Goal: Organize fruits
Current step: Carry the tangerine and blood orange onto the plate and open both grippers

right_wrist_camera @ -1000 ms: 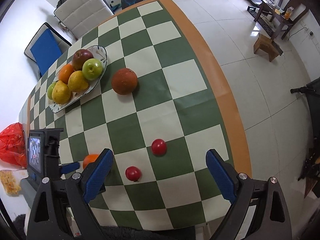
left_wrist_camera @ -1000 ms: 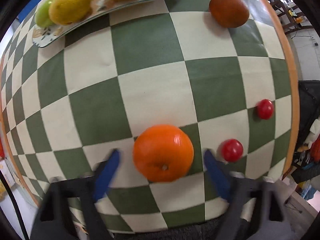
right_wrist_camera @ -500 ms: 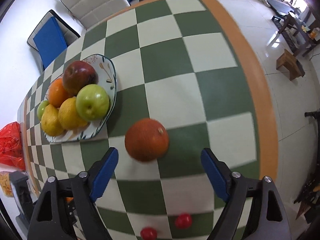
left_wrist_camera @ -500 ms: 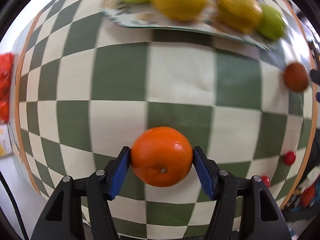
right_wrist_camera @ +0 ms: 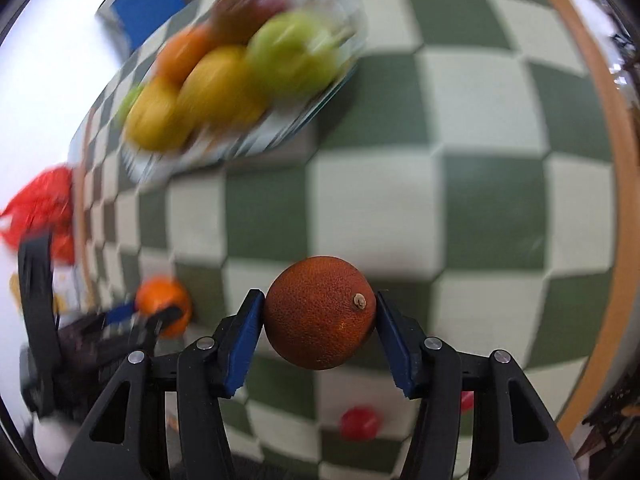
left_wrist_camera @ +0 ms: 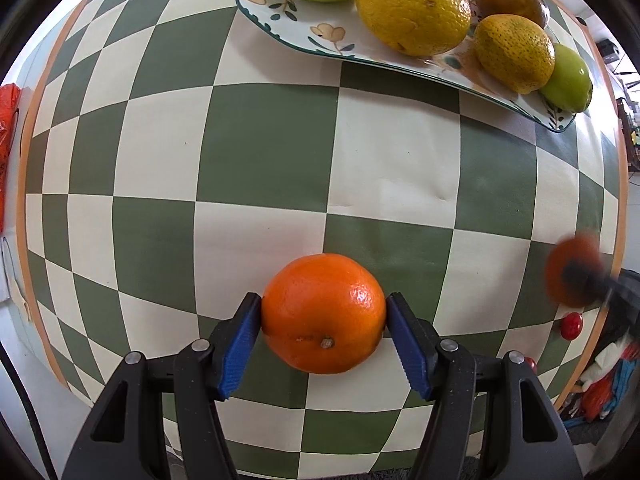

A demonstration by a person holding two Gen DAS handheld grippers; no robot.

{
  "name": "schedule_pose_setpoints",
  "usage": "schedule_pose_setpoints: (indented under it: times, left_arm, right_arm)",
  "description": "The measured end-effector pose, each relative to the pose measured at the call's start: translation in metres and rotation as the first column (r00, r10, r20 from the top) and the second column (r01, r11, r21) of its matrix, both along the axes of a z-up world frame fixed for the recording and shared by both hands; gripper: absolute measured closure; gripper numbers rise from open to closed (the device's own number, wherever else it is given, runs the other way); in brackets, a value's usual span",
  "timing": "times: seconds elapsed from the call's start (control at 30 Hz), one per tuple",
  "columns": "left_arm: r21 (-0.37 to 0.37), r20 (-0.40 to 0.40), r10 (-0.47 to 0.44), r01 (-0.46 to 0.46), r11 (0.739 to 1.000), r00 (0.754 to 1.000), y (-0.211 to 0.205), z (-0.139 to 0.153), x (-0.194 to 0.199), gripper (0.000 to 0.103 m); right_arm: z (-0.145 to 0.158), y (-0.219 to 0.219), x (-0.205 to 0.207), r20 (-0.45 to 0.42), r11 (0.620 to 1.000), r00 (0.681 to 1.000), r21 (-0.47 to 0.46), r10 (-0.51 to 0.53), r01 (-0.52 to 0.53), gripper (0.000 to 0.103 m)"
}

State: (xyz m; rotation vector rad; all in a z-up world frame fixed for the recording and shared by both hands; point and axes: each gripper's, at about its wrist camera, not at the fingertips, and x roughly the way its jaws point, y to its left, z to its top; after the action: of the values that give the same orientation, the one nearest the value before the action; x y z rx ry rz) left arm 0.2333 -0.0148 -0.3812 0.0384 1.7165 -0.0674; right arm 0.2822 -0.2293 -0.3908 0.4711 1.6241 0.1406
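Fruit is now gripped on both sides: half a second ago the right gripper (right_wrist_camera: 320,322) hung wide open over the dark reddish orange (right_wrist_camera: 320,312), and now its blue pads press that fruit's two flanks, stem end turned up and to the right. The left gripper (left_wrist_camera: 323,322) was already clamped on the bright orange (left_wrist_camera: 324,312) and holds it the same way, though the plate (left_wrist_camera: 276,20) has drawn nearer in its view. Both fruits sit above the green-and-cream checkered table (left_wrist_camera: 260,160) (whether clear of the cloth or resting on it, I cannot tell). The right view is smeared by motion. On the plate lie yellow citrus (left_wrist_camera: 412,4), green apples (left_wrist_camera: 568,80) and a brownish fruit. Two small red fruits (right_wrist_camera: 359,423) lie near the table's edge, behind the right gripper.
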Motion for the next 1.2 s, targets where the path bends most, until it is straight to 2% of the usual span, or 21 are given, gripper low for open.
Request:
schedule_pose_setpoints:
  times: [0.1,0.23,0.43,0.6,0.7,0.8,0.97,1.1,1.17,1.2]
  left_arm:
    - [-0.015,-0.017,-0.003,0.003,1.0,1.0,0.003,-0.008,0.0,0.04]
    - [-0.011,-0.041,-0.028,0.027,1.0,0.999,0.006,-0.02,-0.004,0.041]
    - [0.004,-0.029,-0.071,0.071,0.997,0.997,0.004,-0.021,-0.011,0.042]
    - [-0.023,-0.024,-0.053,0.053,0.998,0.998,-0.003,-0.014,-0.011,0.043]
    - [-0.108,-0.032,0.003,-0.006,0.994,0.999,-0.003,0.004,-0.008,0.043]
    - [-0.211,-0.014,0.056,-0.057,0.976,0.998,0.002,0.036,0.004,0.043]
    - [-0.32,0.103,0.082,-0.046,0.946,0.991,0.0,0.108,0.057,0.043]
    - [-0.302,0.191,0.068,-0.008,0.953,0.979,-0.01,0.145,0.129,0.043]
    - [-0.276,0.235,0.077,-0.009,0.961,0.969,-0.009,0.15,0.16,0.043]
    - [-0.264,0.247,0.079,-0.011,0.965,0.966,-0.01,0.152,0.175,0.043]
  right_arm:
    - [-0.003,0.026,-0.012,-0.012,0.999,0.999,0.006,0.036,-0.036,0.044]
    - [-0.016,0.039,-0.017,-0.041,1.0,0.999,0.004,0.024,-0.024,0.044]
    - [-0.024,0.049,-0.024,-0.041,0.999,0.998,-0.029,0.04,-0.041,0.044]
    - [-0.025,0.056,-0.024,-0.042,0.998,0.998,-0.039,0.051,-0.053,0.044]
    - [-0.024,0.053,-0.024,-0.049,1.0,0.999,0.016,0.009,-0.008,0.045]
    - [-0.014,0.043,-0.018,-0.05,0.992,0.997,0.104,-0.066,0.071,0.045]
    - [0.024,0.024,0.012,0.023,0.964,0.984,0.205,-0.176,0.168,0.045]
    - [0.063,0.006,0.055,0.127,0.961,0.968,0.202,-0.215,0.187,0.045]
    - [0.076,-0.006,0.079,0.179,0.969,0.959,0.158,-0.219,0.191,0.045]
    - [0.082,-0.011,0.095,0.212,0.977,0.955,0.101,-0.208,0.19,0.045]
